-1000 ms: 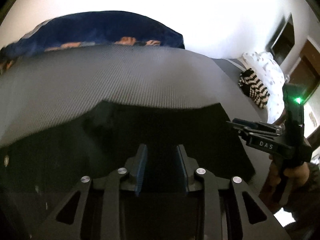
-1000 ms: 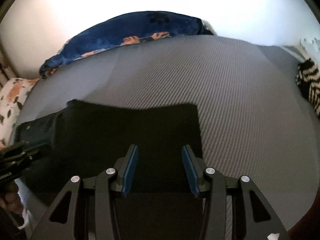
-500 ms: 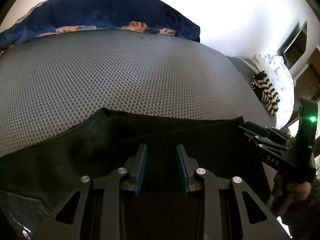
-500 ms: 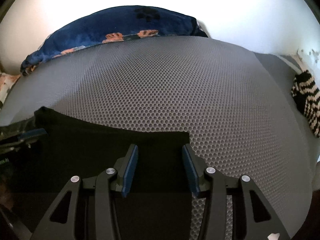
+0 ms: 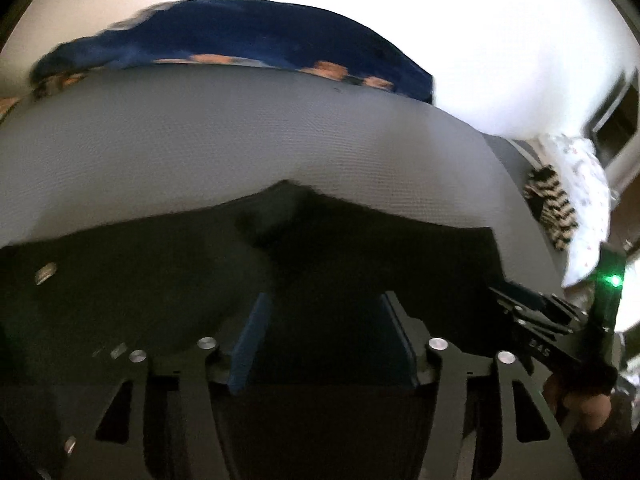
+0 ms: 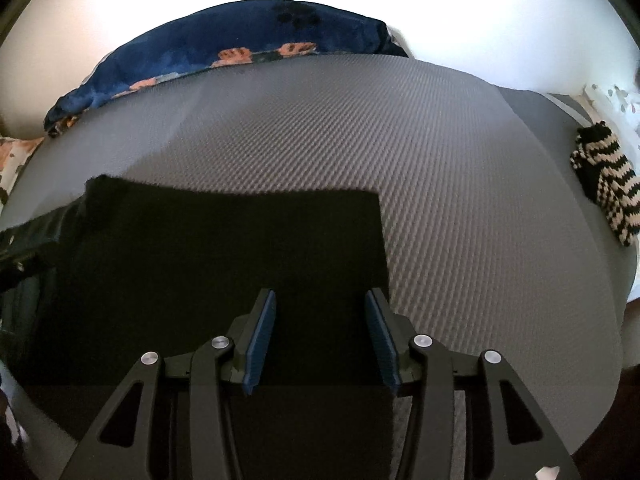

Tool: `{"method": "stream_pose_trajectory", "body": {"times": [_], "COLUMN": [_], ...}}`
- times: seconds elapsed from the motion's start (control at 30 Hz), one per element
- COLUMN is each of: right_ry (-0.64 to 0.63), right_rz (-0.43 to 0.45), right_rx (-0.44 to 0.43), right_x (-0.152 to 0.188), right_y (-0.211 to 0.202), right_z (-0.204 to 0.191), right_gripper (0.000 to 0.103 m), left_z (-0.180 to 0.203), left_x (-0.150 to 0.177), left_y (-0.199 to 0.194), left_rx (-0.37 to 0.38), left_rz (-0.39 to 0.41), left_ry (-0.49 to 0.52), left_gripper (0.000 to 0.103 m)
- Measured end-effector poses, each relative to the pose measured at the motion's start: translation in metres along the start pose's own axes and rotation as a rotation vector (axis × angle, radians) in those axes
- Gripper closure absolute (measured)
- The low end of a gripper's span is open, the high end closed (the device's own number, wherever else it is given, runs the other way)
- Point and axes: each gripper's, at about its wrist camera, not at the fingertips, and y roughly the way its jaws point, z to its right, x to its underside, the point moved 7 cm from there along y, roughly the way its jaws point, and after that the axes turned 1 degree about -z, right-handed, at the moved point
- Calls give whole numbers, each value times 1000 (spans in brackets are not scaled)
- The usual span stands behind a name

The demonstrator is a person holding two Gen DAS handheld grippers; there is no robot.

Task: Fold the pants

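Black pants (image 5: 160, 280) lie spread on a grey textured mat (image 5: 240, 140), their far edge rising to a small peak in the middle. My left gripper (image 5: 324, 296) hovers over them with its jaws opening; the blue pads stand wide apart and press on nothing. In the right wrist view the pants (image 6: 224, 248) form a flat dark rectangle with a square right corner. Over that corner my right gripper (image 6: 320, 292) is open, with cloth only below it. From the left wrist view the right gripper (image 5: 532, 308) shows at the pants' right end, held by a hand (image 5: 584, 408).
A dark blue blanket with orange paw prints (image 6: 224, 36) lies along the mat's far edge. A black-and-white striped knit item (image 6: 604, 188) sits at the right, beside a white spotted pillow (image 5: 580, 168). Bare grey mat (image 6: 440, 160) stretches beyond the pants.
The left gripper's pads have spread clearly wider than in both earlier frames. Both views dipped close to the mat half a second ago and have drawn back. The right pads look the same.
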Motion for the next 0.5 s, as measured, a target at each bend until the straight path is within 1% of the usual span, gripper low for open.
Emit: {"method": "stream_pose_trajectory", "body": {"times": [0.07,0.1,0.17,0.2,0.4,0.5], "right_ry": [-12,-18,-27,-40,-175,-216], "right_rz": [-4,-15,-39,-39,-51,-54], "right_rx": [-12,-36,-83,-86,-154,-177], "right_x": [7,11,20,22,41,46], "right_y": [-6,-7,-9,-11,-20,-22], "right_z": [-10,-17,-33,-40,-106,-128], "right_gripper": [55,55,55,55,55,55], "left_z": [-13,-23,-35,-43,-71,-83], "left_x": [10,18,29,37,70,84], "left_y": [-12,-21,-33,-42,-76,-89], "left_rx": [-63,-129,-209,-237,-259,-259], "left_rz": [8,12,16,20,43,60], "left_ry": [0,6,11,4,-75,-110], "left_gripper": [40,40,40,40,39,36]}}
